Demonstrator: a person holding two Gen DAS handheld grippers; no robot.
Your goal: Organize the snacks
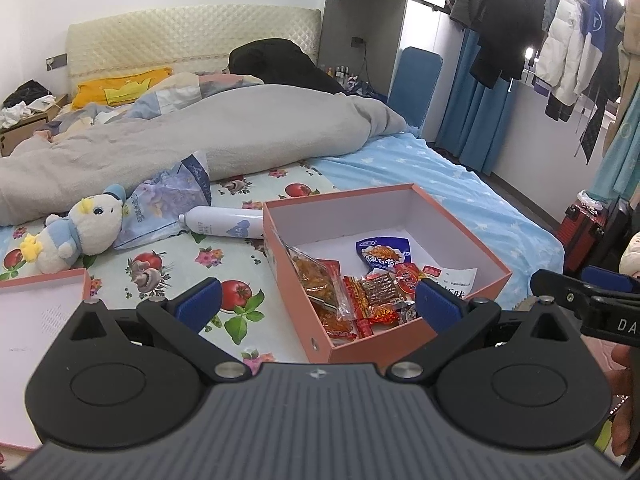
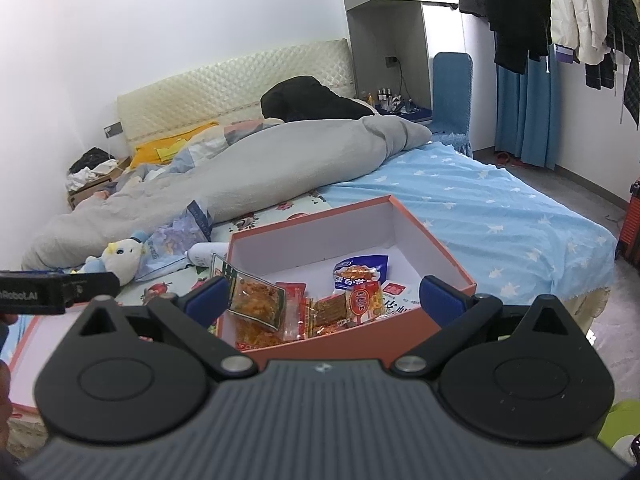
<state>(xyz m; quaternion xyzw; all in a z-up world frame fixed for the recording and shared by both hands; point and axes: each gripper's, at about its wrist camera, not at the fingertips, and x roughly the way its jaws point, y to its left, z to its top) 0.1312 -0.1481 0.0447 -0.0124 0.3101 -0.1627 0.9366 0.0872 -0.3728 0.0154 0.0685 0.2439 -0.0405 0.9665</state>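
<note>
An open orange box (image 1: 296, 308) with a white inside sits on the bed and holds several snack packets: a blue pouch (image 1: 384, 252), red strips (image 1: 372, 292) and a clear pack of orange snacks (image 1: 312, 276). My left gripper (image 1: 318, 300) is open and empty, just short of the box's near corner. My right gripper (image 2: 326, 294) is open and empty above the box's (image 2: 404, 332) near wall, over the packets (image 2: 256, 296). The right gripper's finger shows at the right edge of the left wrist view (image 1: 592, 296).
The box lid (image 1: 36, 320) lies at the left. A plush duck (image 1: 80, 232), a blue-white bag (image 1: 168, 200) and a white bottle (image 1: 224, 222) lie on the floral sheet behind the box. A grey duvet (image 1: 200, 140) covers the far bed. A red suitcase (image 1: 580, 232) stands at the right.
</note>
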